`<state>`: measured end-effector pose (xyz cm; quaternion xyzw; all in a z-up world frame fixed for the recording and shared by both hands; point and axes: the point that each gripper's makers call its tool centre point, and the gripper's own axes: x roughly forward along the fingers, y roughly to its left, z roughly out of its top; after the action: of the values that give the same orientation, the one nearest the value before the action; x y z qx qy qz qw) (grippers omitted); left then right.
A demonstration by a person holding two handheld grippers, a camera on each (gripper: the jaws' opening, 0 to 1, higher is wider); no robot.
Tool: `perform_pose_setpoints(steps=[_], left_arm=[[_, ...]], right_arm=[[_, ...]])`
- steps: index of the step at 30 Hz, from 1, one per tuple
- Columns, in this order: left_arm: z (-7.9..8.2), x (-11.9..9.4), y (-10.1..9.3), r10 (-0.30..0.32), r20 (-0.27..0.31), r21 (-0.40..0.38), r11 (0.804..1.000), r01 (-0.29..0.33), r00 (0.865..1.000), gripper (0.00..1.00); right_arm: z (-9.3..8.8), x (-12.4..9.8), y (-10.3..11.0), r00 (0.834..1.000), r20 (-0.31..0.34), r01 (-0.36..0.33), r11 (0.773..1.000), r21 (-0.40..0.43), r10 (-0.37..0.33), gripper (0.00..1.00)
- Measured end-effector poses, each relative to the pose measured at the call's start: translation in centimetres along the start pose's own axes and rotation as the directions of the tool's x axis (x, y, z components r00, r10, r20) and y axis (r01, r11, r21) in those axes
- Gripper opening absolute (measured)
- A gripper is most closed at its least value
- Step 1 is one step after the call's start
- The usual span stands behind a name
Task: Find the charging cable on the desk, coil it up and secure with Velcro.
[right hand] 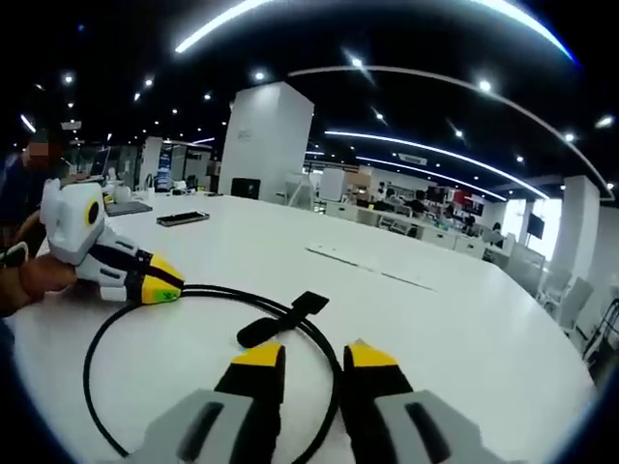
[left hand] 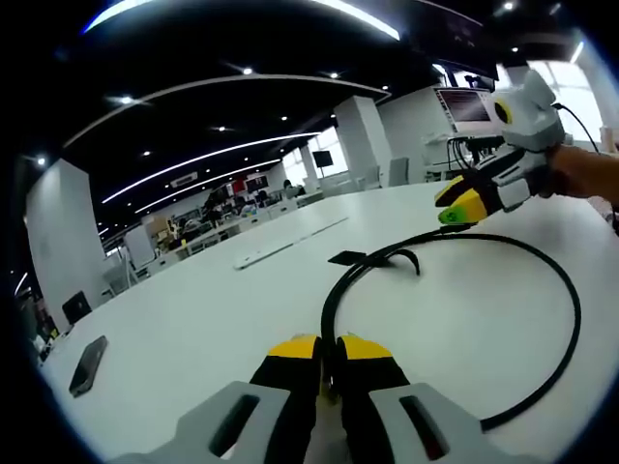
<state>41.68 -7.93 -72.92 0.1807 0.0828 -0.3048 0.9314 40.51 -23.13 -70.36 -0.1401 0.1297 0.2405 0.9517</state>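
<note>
1. The black charging cable [left hand: 455, 319] is lying in one wide loop on the white tabletop [left hand: 222, 319], with its Velcro strap [right hand: 290, 314] sticking out flat where the loop crosses.
2. The left tool [left hand: 329, 360] is pinching the cable between nearly closed jaws, at the near side of the loop.
3. The right tool [right hand: 314, 362] is holding its jaws slightly parted with the cable running up between them; I cannot tell whether they are gripping it.
4. A dark smartphone [left hand: 88, 364] is lying far off near the tabletop's edge, well apart from the cable.
5. A flat white strip [left hand: 288, 242] is sitting further back, and nothing is lying across the loop.
6. A large open office with white pillars [right hand: 266, 140], ceiling light strips and distant desks is stretching behind.
</note>
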Motion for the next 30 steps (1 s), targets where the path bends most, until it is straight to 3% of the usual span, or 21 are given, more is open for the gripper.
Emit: perform_pose_setpoints(steps=[15, 30], left_arm=[[0.0, -0.1, 0.0, -0.003, 0.001, 0.001, 1.0, 0.003, 1.0, 0.08], [0.1, -0.2, 0.0, -0.004, 0.003, 0.001, 1.0, 0.004, 1.0, 0.08]], right_arm=[[0.6, 2.4, 3.0, 0.998, 0.0, -0.055, 0.998, -0.025, 0.055, 0.27], [0.8, 2.8, 3.4, 0.998, 0.007, -0.061, 0.998, -0.01, 0.061, 0.28]])
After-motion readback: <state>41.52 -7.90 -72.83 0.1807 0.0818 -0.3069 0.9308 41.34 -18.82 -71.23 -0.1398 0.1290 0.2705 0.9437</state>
